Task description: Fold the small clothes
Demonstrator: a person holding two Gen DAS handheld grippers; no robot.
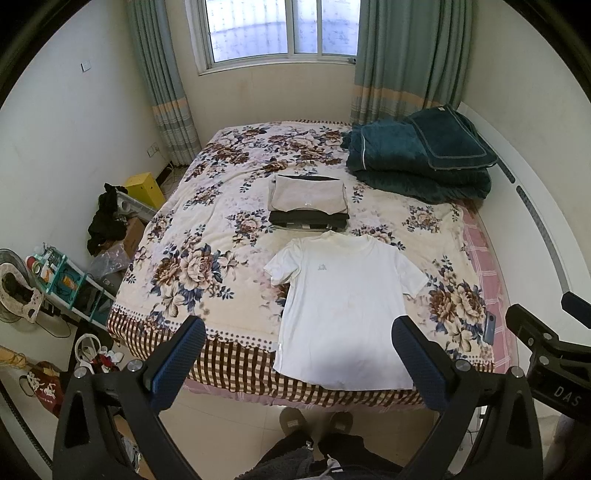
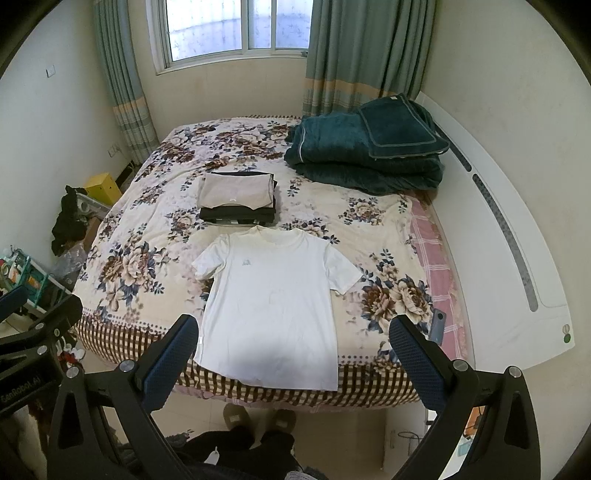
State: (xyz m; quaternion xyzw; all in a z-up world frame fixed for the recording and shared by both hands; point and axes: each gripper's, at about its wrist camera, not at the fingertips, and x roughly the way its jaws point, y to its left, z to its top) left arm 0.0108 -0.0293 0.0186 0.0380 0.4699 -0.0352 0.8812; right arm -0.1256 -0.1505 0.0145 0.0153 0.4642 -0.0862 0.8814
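The left hand-held gripper is spread wide and holds nothing; its blue-padded fingers hang above the near edge of the bed, apart from the cloth. The right hand-held gripper is likewise spread wide and empty, at about the same height beside it.

Just ahead of both, between their fingers in each view, a white T-shirt lies flat and face up on the flowered bedspread. Its hem reaches the checked border at the near edge of the bed, its collar points away, and both short sleeves are spread out to the sides. A small pale logo sits on its chest.

Just beyond the collar stands a stack of folded clothes, a beige piece on top and dark pieces under it; whether it touches the shirt cannot be told.

Farther off and to the right, a dark green quilt is folded up with a matching pillow on top. A phone lies near the right edge of the bed, right of the shirt.

Directly below the grippers, the person's slippers rest on the tiled floor. At the far wall are a window and green curtains.
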